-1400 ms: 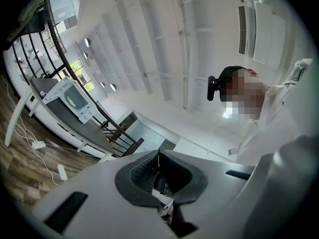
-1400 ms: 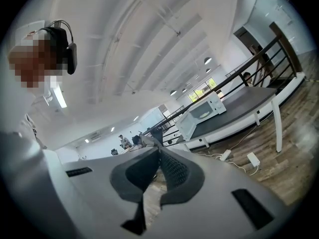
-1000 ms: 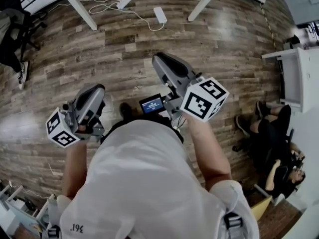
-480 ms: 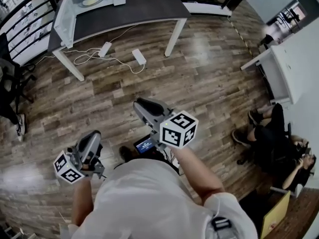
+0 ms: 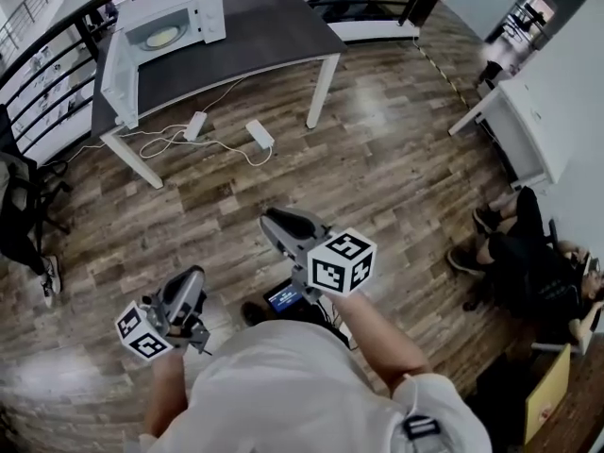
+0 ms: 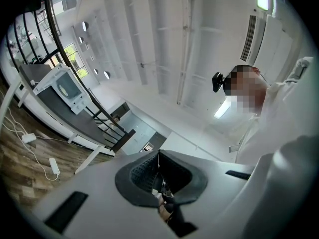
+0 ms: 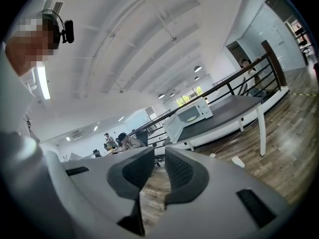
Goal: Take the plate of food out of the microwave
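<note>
A brown wood-plank floor stretches between the person and the dark-topped, white-legged table at 11 o'clock. White power strips with cables lie by the table's near legs, and another person sits at 4 o'clock. At the table's 10 o'clock end stands a white microwave oven with its door swung open. The pale round plate of food is inside. The left gripper is clenched on nothing, and the right gripper is released and bare.
</note>
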The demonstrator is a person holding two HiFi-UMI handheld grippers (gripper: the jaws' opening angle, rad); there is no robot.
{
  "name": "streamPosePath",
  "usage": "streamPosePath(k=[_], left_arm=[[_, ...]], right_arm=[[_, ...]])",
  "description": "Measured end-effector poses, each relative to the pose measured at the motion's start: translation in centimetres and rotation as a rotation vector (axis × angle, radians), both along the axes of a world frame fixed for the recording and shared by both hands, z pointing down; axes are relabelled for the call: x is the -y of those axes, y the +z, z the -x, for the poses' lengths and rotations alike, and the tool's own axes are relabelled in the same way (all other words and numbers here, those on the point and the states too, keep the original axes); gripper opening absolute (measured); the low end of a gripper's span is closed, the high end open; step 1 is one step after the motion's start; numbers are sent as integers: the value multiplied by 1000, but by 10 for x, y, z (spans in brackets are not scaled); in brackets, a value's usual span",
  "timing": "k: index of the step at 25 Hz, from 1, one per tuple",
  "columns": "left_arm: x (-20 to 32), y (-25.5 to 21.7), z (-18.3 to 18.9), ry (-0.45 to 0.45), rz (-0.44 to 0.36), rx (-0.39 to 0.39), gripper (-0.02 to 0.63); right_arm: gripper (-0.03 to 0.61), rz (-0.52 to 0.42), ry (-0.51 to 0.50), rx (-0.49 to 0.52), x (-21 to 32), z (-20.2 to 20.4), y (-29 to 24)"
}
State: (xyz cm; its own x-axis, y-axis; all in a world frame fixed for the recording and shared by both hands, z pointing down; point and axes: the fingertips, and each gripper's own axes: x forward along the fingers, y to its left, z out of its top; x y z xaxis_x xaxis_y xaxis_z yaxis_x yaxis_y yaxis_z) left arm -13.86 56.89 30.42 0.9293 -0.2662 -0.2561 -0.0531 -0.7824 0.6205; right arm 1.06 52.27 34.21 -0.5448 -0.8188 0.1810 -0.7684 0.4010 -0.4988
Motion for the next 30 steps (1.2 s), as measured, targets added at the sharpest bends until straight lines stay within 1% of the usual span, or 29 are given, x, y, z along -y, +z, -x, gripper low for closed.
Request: streamPosePath(k=[7, 14, 22, 26, 30], left_arm=[[2, 3, 10, 45, -3, 13, 5], [2, 10, 20, 65, 0, 22, 5], [14, 17, 38, 54, 17, 40, 5], [22, 22, 38, 49, 26, 44, 5], [40, 28, 31, 29, 46, 54, 6]], right_arm=[[44, 9, 30, 10, -5, 11, 2], [44, 19, 57, 26, -8, 18, 8], [44, 34, 77, 32, 1, 31, 15], [44, 42, 83, 33, 8, 30, 19], [44, 47, 73, 40, 27, 25, 23]])
